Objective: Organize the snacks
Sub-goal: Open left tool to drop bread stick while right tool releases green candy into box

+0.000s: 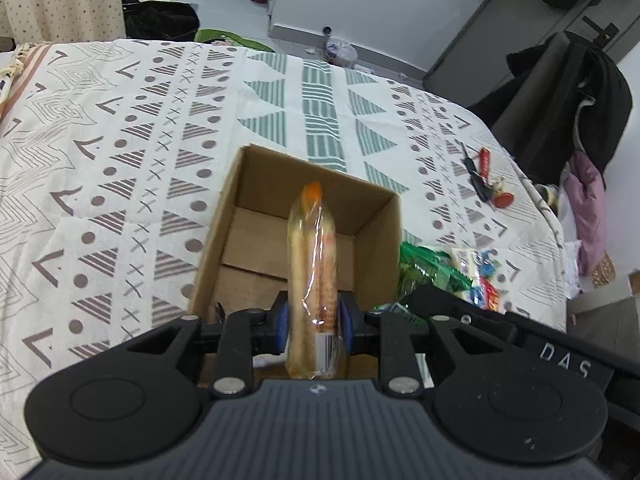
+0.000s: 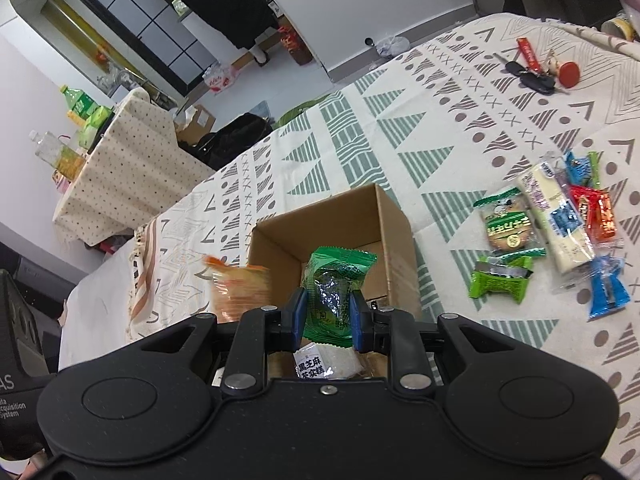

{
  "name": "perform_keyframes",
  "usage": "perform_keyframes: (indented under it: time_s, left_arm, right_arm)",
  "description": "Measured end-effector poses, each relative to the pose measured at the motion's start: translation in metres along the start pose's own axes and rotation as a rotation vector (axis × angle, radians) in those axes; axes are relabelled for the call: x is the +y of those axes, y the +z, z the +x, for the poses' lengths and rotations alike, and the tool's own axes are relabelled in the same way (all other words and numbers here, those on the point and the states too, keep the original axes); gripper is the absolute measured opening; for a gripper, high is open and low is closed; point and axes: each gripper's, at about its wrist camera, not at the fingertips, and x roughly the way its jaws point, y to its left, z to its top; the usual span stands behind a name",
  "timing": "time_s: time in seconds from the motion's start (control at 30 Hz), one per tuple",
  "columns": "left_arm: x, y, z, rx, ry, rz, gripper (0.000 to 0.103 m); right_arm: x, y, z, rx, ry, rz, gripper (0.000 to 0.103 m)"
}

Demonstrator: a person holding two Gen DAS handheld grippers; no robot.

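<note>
Snacks in wrappers (image 2: 560, 224) lie loose at frame right on a patterned white tablecloth (image 1: 120, 160), beside an open brown cardboard box (image 1: 376, 216) at centre; grey floor beyond. Left gripper (image 1: 313, 322) clamps a clear-wrapped long pastry (image 1: 310, 264) over the box. Right gripper (image 2: 328, 316) clamps a green foil packet (image 2: 334, 280) above it.

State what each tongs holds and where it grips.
Left tongs pinch the clear-wrapped snack stick near its lower end. Right tongs pinch the green snack packet by its lower half.
</note>
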Motion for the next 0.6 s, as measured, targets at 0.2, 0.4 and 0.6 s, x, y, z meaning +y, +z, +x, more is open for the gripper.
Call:
perform_keyframes:
  time_s: [0.2, 0.4, 0.6]
  left_arm:
    - [0.011, 0.005, 0.004, 0.031, 0.038, -0.019, 0.032]
    - [0.013, 0.001, -0.001, 0.036, 0.055, -0.033, 0.054]
    - [0.006, -0.004, -0.010, 0.010, 0.073, -0.027, 0.075]
  right_arm:
    - [0.006, 0.002, 0.010, 0.011, 0.004, -0.019, 0.023]
    - [0.007, 0.001, 0.006, 0.004, 0.005, -0.023, 0.045]
    - [-0.006, -0.001, -0.006, -0.007, -0.010, -0.004, 0.049]
